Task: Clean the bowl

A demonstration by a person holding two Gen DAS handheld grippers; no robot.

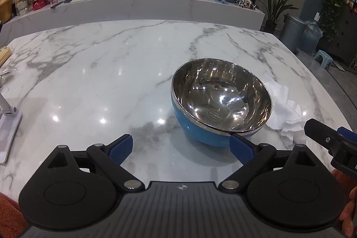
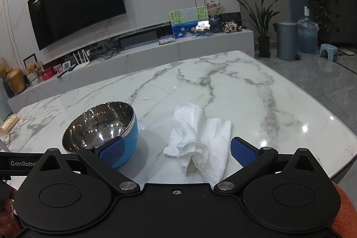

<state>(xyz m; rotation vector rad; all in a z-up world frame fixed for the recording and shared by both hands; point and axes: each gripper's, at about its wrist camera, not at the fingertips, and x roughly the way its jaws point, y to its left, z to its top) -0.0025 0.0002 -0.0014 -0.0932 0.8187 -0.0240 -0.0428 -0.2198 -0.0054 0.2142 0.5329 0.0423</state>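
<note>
A blue bowl (image 1: pixel 221 102) with a shiny steel inside stands upright on the marble table (image 1: pixel 100 73), empty as far as I can see. A crumpled white cloth (image 1: pixel 285 113) lies just to its right. My left gripper (image 1: pixel 181 148) is open, close in front of the bowl, with its right pad (image 1: pixel 242 148) near the bowl's near rim. In the right wrist view the bowl (image 2: pixel 100 126) is at the left and the cloth (image 2: pixel 198 139) lies ahead, between the wide-spread fingers of my open right gripper (image 2: pixel 178 152). Neither gripper holds anything.
A white stand base (image 1: pixel 9 137) sits at the table's left edge, and a bundle of chopsticks (image 1: pixel 5 55) lies at the far left. Beyond the table are a low TV shelf (image 2: pixel 156 48), a grey bin (image 2: pixel 286 40), a water jug and a small stool.
</note>
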